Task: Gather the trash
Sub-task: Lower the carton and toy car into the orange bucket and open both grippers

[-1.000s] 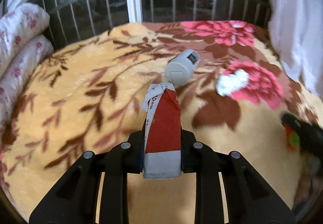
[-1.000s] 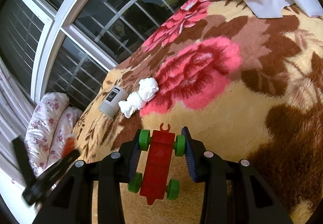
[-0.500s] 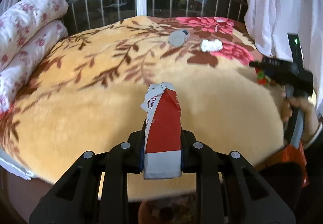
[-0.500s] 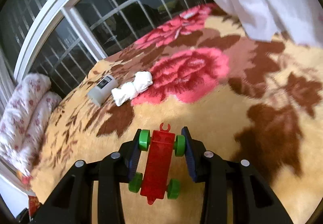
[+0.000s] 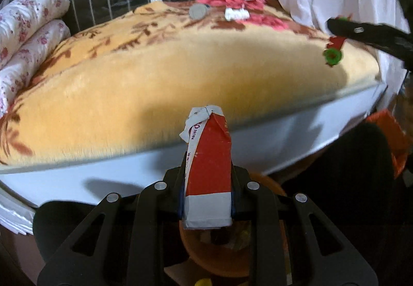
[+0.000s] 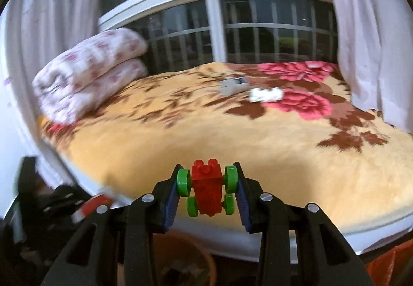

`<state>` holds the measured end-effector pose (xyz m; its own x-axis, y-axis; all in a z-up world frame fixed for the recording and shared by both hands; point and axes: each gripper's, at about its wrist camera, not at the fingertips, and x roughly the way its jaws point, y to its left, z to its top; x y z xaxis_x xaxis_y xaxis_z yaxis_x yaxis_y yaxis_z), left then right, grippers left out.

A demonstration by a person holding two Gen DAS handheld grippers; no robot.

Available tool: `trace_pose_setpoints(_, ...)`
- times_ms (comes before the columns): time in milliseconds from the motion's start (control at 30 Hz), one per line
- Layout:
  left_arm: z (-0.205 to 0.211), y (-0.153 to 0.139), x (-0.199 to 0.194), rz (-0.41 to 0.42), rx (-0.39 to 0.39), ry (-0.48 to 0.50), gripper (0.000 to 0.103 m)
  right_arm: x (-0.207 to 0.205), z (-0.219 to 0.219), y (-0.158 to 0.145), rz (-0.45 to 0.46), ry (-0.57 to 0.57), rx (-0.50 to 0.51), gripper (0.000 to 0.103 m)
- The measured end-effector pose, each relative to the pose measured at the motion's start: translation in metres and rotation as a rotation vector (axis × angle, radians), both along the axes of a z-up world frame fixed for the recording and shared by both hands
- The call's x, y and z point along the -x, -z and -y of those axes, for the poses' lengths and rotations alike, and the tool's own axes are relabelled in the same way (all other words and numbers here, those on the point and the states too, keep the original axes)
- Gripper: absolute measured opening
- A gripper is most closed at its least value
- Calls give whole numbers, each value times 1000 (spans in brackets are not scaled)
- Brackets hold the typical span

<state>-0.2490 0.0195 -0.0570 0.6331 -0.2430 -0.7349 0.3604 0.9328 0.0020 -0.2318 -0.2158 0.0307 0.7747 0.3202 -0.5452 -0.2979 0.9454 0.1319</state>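
Both grippers pulled back off bed: left gripper point(image 5: 207, 198) clamped on carton point(image 5: 209, 172) over orange bin point(image 5: 232, 250); right gripper point(image 6: 207, 193) clamped on toy car point(image 6: 207, 190). Bottle point(image 6: 233, 84), tissue point(image 6: 267, 94) left uncollected.

The orange bin point(image 5: 268, 255) below the bed's near edge is mostly hidden behind the left gripper point(image 5: 207, 198) and the carton point(image 5: 209, 170) it clamps; its contents cannot be made out. In the right wrist view the left gripper is a dark blur at the lower left. The bottle point(image 6: 233, 85) and tissue point(image 6: 265, 94) near the bed's far edge are blurred, the label unreadable.
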Motion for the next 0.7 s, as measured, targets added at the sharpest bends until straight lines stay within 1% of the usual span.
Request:
trace_pose_setpoints(67, -4, 11, 4, -13, -17, 11, 23, 20, -11, 6, -22, -50, -18, 38)
trace_pose_setpoints(200, -8, 32, 6, -67, -39, 19, 23, 43, -28, 24, -78, -98, -29, 38)
trace_pose_setpoints(300, -5, 52, 5, -141, -40, 31, 23, 54, -39, 43, -133, -128, -29, 39)
trace_pose_setpoints(400, -1, 70, -2, -212, -51, 40, 23, 51, -47, 70, -214, -143, -22, 38)
trace_pose_setpoints(500, 2, 96, -13, -316, -71, 43, 23, 34, -51, 104, -337, -157, -22, 39)
trace_pose_setpoints(533, 3, 109, -19, -361, -85, 35, 23, 24, -52, 121, -400, -163, -27, 39)
trace_pose_setpoints(567, 4, 118, -23, -397, -97, 29, 23, 17, -52, 135, -445, -157, -24, 39)
trace_pose_setpoints(633, 6, 139, -31, -474, -122, 16, 23, 3, -55, 164, -525, -138, 1, 39)
trace_pose_setpoints(700, 9, 152, -35, -514, -147, 15, 23, -4, -60, 188, -588, -128, 39, 39)
